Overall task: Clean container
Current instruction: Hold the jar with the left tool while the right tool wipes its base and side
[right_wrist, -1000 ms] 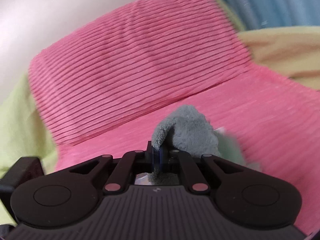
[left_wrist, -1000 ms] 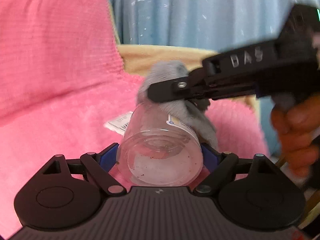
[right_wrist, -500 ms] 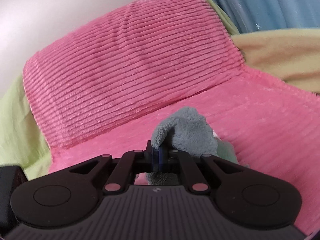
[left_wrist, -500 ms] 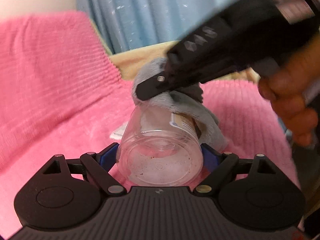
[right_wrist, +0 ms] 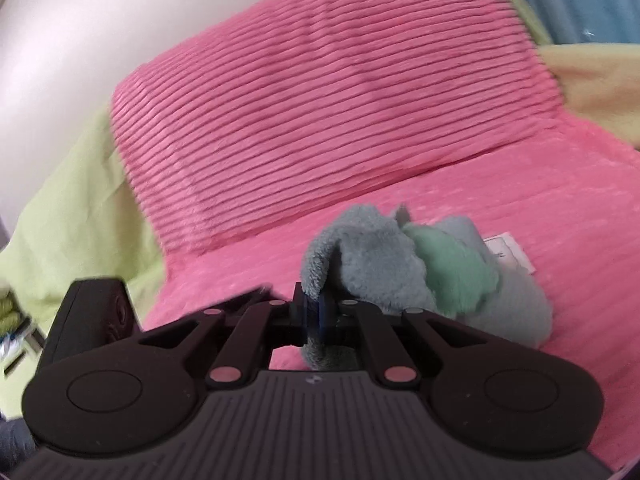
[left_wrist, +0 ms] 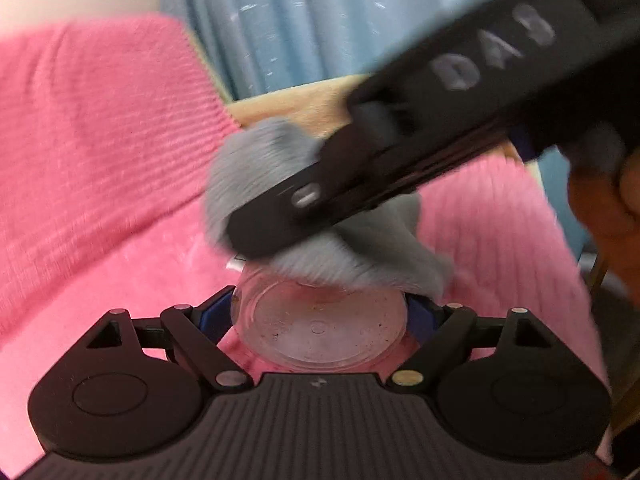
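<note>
A clear plastic container (left_wrist: 320,326) with brown specks inside is clamped between the blue pads of my left gripper (left_wrist: 320,316), its base turned toward the camera. A grey fluffy cloth (left_wrist: 380,252) is pressed over the container's side and far end. My right gripper (left_wrist: 256,236) comes in from the upper right, shut on that cloth. In the right wrist view the right gripper (right_wrist: 322,312) pinches a fold of the grey cloth (right_wrist: 360,260). The container (right_wrist: 516,300) shows pale and blurred behind the cloth, with a white label (right_wrist: 508,252) on it.
A pink ribbed cushion (right_wrist: 320,92) and pink seat cover (right_wrist: 560,208) fill the background. Light green fabric (right_wrist: 72,208) lies at the left, yellow fabric (left_wrist: 304,100) and a blue curtain (left_wrist: 300,20) behind. A person's hand (left_wrist: 604,208) holds the right gripper's handle.
The right gripper has dragged the grey cloth down along the container toward its base. The cloth now covers most of the side. The left gripper still clamps the container.
</note>
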Action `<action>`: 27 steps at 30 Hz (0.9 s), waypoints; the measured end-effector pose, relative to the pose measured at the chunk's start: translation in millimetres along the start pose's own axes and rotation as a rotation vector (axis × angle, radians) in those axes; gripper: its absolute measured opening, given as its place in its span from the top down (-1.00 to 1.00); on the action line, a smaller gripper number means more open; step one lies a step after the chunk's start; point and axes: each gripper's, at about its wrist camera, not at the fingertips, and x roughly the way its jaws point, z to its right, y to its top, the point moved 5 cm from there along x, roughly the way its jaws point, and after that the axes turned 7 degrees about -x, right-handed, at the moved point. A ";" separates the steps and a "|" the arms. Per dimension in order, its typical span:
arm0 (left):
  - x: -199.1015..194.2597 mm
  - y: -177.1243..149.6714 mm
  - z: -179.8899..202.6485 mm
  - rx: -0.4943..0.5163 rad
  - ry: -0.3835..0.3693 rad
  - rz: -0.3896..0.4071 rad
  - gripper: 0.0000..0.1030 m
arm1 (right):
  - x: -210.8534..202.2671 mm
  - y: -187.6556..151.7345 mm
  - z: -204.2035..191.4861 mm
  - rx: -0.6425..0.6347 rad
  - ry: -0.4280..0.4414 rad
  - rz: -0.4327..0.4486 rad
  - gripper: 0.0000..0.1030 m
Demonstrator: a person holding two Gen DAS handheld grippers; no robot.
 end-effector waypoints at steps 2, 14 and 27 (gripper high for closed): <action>-0.2 -0.3 5.3 0.056 0.013 0.006 -0.66 | 0.1 -0.2 -2.1 -0.008 0.016 -0.007 0.95; -3.9 3.2 -23.6 -0.207 -0.140 0.022 -0.70 | -1.7 -3.2 7.5 0.027 -0.085 0.033 0.95; 3.2 1.4 -18.0 -0.149 -0.067 0.003 -0.66 | -8.3 -8.5 3.5 0.023 -0.085 0.035 0.95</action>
